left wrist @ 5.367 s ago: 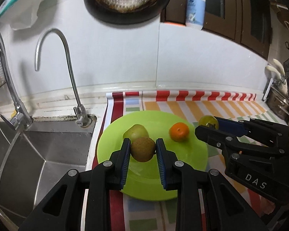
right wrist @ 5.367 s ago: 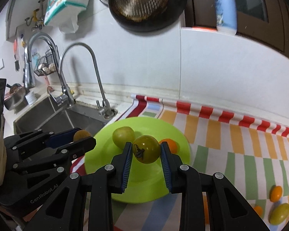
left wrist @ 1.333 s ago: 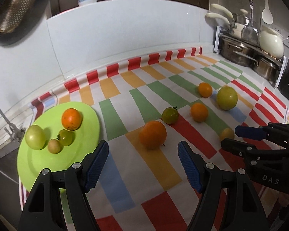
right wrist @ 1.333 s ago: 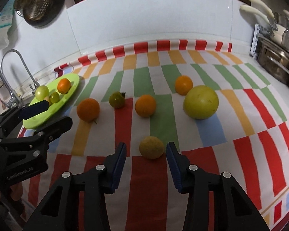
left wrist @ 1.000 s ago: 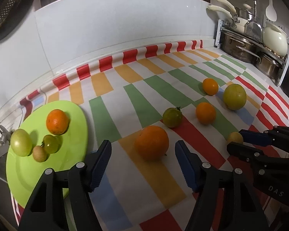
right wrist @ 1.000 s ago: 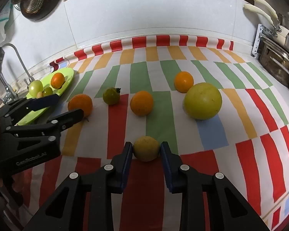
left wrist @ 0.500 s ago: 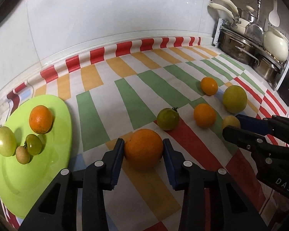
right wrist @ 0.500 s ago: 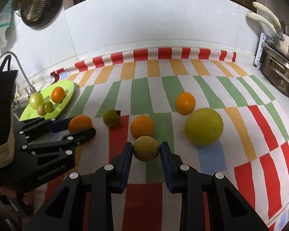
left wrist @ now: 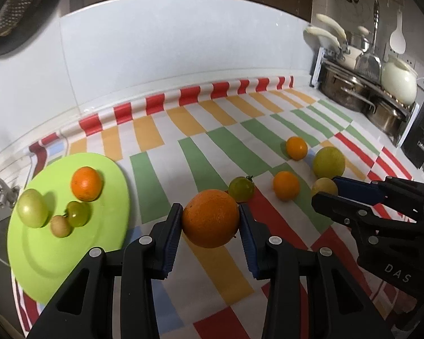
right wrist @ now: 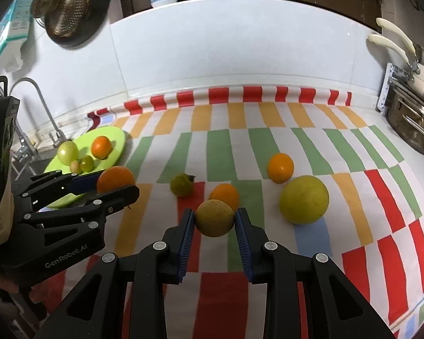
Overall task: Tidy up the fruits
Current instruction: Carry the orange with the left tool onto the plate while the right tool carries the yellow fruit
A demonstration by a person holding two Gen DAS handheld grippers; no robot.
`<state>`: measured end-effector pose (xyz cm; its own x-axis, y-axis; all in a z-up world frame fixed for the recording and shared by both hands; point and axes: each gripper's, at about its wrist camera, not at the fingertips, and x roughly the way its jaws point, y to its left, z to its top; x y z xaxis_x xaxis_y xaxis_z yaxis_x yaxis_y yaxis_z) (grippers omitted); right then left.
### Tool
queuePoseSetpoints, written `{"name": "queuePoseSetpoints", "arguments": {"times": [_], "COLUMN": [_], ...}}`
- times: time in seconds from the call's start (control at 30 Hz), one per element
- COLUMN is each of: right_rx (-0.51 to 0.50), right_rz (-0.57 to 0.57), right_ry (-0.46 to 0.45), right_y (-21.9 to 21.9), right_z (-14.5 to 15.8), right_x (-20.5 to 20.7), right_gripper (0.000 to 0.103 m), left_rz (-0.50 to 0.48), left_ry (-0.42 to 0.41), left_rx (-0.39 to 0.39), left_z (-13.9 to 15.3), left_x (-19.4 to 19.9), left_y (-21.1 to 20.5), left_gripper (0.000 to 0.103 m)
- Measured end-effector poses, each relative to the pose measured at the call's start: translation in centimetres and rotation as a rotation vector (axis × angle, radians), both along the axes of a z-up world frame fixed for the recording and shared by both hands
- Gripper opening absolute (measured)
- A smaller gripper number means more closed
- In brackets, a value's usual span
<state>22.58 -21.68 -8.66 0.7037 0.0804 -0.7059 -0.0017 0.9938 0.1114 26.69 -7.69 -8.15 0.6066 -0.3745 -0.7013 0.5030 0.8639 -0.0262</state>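
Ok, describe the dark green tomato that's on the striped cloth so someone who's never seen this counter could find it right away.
Start at the striped cloth covering the counter, right of the lime green plate. Among the loose fruit in the middle lies the green tomato. It is the only dark green one there, with a stem on top; its neighbours are orange or pale yellow.

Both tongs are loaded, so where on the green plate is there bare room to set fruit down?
The green plate is bare across its near half, toward the camera. Its far half is crowded: an orange, a pale green fruit, a small green tomato and a small brown fruit cluster there.
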Motion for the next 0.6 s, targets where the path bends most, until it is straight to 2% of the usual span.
{"name": "queuePoseSetpoints", "arguments": {"times": [0.17,0.6], "right_rx": [0.039,0.010], "right_rz": [0.028,0.090], "right_ry": [-0.015,-0.106], "right_y": [0.5,3.3], "right_z": [1.2,4.6], "right_x": [-0.7,-3.4], "right_gripper": [0.031,0.031], "left_rz": [0.021,0.087], "left_ry": [-0.018,-0.097], "left_rx": [-0.024,-0.078], "left_z": [1.2,4.3], "left_x": [-1.1,-5.1], "left_y": [0.8,4.1], "left_gripper": [0.039,0.039]}}
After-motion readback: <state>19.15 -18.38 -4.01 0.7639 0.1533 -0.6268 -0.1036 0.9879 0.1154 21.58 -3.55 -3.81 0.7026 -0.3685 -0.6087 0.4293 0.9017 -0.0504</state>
